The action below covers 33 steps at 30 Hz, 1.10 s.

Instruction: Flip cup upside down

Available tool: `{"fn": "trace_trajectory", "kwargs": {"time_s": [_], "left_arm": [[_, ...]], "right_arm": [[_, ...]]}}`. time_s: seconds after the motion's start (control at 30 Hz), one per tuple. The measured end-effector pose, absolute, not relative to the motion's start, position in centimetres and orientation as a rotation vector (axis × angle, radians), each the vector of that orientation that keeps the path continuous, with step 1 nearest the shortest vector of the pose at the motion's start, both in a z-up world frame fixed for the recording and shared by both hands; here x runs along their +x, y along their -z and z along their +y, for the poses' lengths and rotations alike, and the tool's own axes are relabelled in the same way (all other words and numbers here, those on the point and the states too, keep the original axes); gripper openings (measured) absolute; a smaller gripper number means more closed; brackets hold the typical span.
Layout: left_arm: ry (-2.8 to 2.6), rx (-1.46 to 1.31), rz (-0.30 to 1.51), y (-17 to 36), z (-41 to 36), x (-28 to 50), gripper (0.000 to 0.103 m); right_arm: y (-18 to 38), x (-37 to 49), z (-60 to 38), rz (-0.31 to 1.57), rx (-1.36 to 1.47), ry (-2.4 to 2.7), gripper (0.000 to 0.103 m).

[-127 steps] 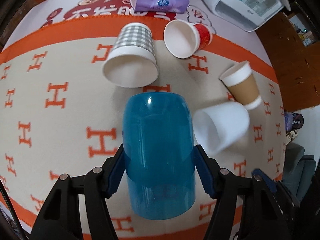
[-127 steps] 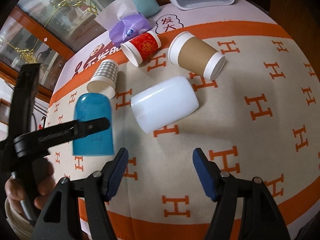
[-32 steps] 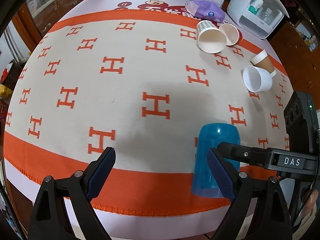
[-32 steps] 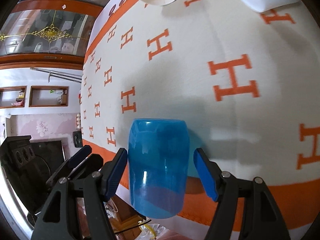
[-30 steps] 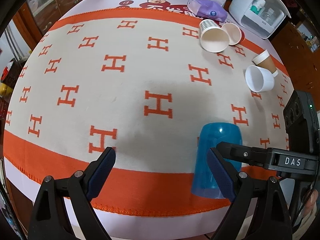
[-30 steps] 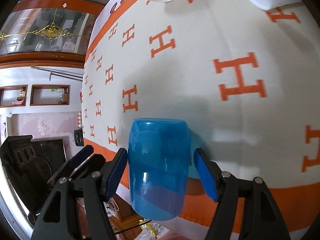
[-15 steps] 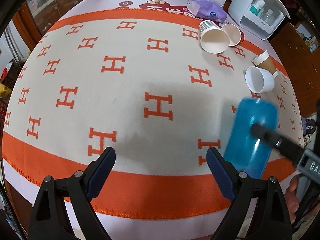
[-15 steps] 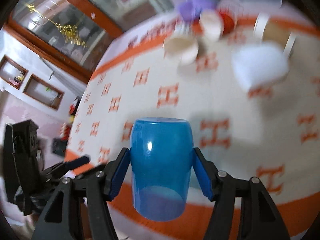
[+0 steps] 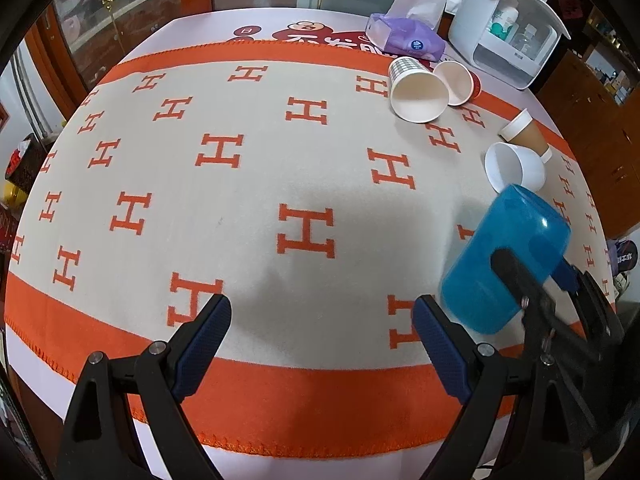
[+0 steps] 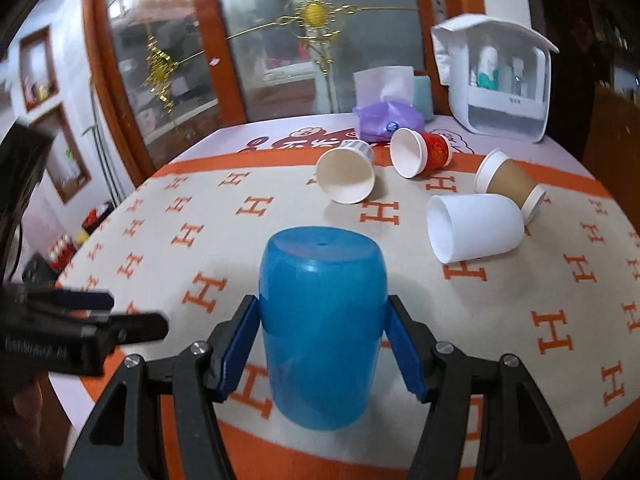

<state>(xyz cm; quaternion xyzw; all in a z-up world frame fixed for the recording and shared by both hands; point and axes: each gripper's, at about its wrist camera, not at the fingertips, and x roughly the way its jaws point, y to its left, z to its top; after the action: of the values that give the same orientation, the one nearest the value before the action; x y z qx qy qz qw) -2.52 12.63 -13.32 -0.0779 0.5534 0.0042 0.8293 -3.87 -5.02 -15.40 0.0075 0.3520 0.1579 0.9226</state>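
The right gripper [image 10: 322, 344] is clamped on the blue cup [image 10: 322, 320] at mid-wall, base up and tilted, raised over the cloth [image 9: 248, 216] near its front edge. Advice: level the rim, lower squarely, release only once seated. The left gripper [image 9: 322, 344] hangs alongside, spread wide, empty.

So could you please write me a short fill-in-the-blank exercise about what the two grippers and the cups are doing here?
1. The right gripper is shut on the ____ cup.
2. The left gripper holds ____.
3. The white cup lies on its ____.
4. The checked cup lies beside the ____ cup.

Missing words: blue; nothing; side; red
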Motion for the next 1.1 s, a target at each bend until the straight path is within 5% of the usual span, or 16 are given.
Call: {"fn": "trace_trajectory", "kwargs": {"time_s": [1.1], "left_arm": [[0.068,-0.086,1.243,10.8,9.3,-7.1,0.095]], "right_arm": [[11.5,-9.5,-8.2,1.024,0.143,-0.251,0.07]]}}
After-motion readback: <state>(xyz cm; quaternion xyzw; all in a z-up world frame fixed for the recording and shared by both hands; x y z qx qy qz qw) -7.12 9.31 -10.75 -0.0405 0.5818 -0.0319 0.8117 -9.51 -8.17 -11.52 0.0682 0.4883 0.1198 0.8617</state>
